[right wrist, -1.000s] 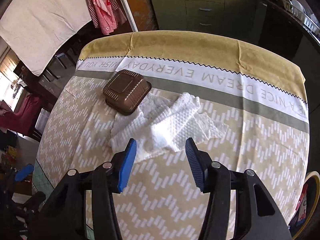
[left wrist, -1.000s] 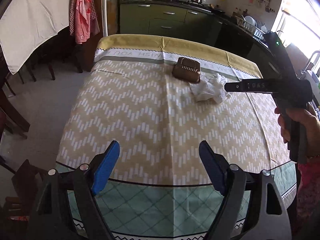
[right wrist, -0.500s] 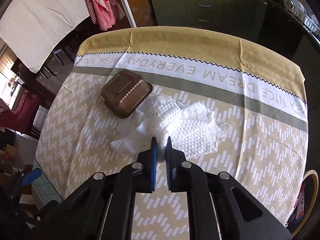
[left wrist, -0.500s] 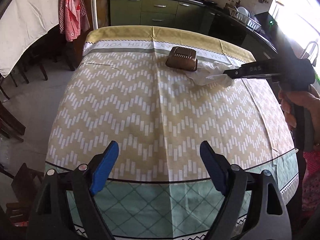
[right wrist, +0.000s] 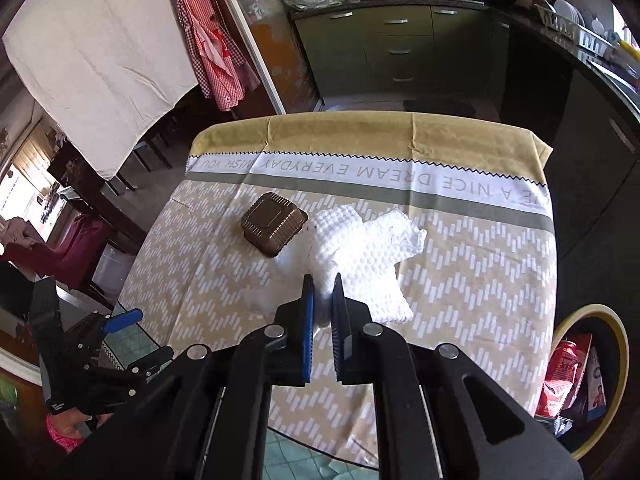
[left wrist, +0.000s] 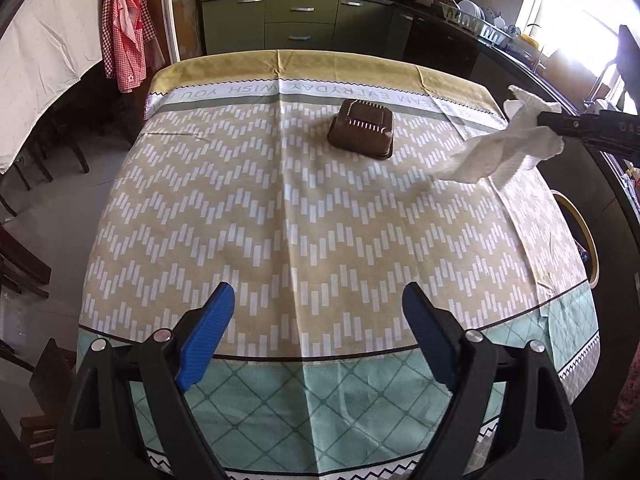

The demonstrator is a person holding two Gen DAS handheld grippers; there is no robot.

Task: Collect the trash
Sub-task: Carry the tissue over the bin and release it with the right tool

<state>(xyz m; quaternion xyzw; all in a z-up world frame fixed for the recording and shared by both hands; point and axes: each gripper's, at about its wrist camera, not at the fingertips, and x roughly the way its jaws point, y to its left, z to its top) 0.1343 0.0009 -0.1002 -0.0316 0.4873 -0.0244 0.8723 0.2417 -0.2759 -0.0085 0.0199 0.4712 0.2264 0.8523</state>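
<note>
Two grippers work over a patterned tablecloth [left wrist: 304, 216]. Clenched on a crumpled white paper towel [right wrist: 360, 256], the right gripper [right wrist: 323, 304] holds it lifted above the cloth, just right of a brown plastic container [left wrist: 362, 130]. Near the container's near side, well apart, the left gripper [left wrist: 318, 336] hangs released, jaws wide, nothing between them.

White waffle-textured paper towel [right wrist: 360, 248] mid-frame – brown ribbed container [right wrist: 274, 224] left of it; tablecloth [left wrist: 256, 216] tan with white chevrons (mint lattice at bottom), blue gripper pads [left wrist: 206, 336].
</note>
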